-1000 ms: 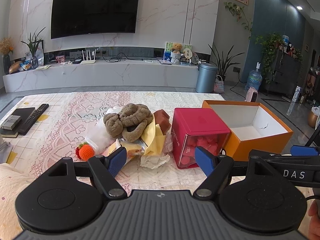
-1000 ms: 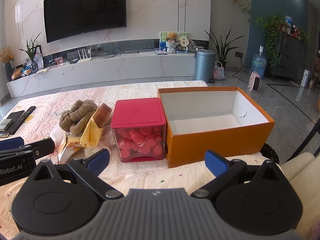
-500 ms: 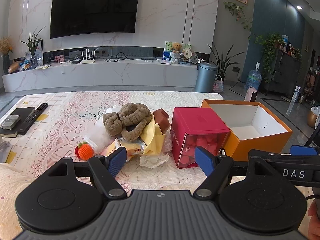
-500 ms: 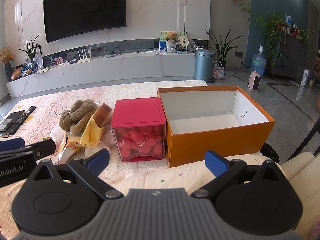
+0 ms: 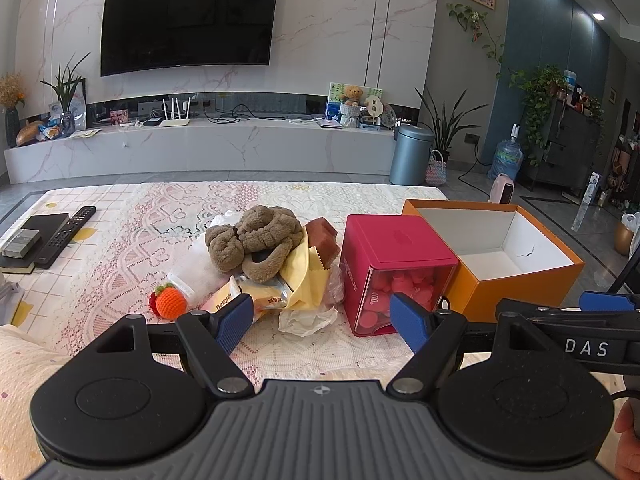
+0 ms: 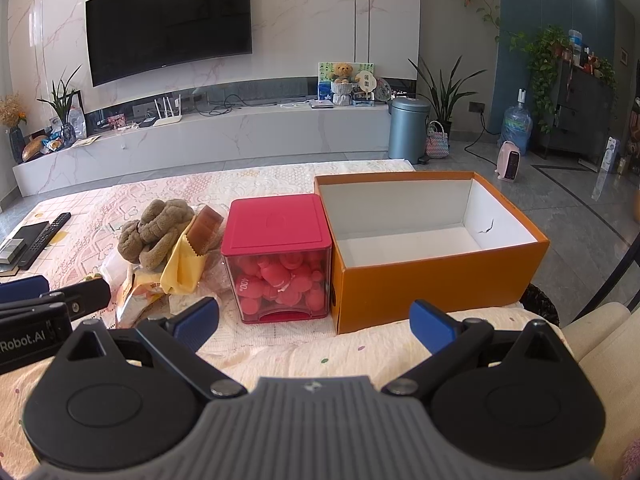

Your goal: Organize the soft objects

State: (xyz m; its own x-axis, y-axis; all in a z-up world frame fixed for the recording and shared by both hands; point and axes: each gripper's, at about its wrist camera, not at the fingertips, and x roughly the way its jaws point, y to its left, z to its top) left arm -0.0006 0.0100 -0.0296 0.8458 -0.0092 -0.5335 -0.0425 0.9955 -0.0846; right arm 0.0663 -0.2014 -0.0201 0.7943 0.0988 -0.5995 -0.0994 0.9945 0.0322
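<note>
While both units sit low at the near edge of the bench (image 5: 120,240), neither one holds anything. Left gripper (image 5: 320,322): jaws spread wide, blue pads clear of everything, aimed at the near edge of the soft pile. Right gripper (image 6: 316,322): also spread wide, pointing at the gap between the red box (image 6: 278,256) and the orange box (image 6: 432,280).

Soft pile sits mid-bench on the lace cloth, just left of the red box:
- brown plush toy (image 5: 256,240) on top, lumpy and curled
- yellow cloth (image 5: 304,276) draped under it on the right side
- brown sponge-like block (image 5: 324,236) leaning at the back right, touching the yellow cloth
- snack packets (image 5: 240,300) and crumpled clear plastic underneath
- white tissue (image 5: 306,318) at the front, touching the cloth

Orange crochet fruit (image 5: 170,304) lies apart from the pile, front left, just beside the plastic.

Red box has its lid on, with a clear lower half full of pink pieces. It stands touching or nearly touching the orange box; can't tell which. Orange box is open, white inside, nothing in it.

Remote control (image 5: 64,236) and a dark book lie at far left of the bench, well apart from the pile.
</note>
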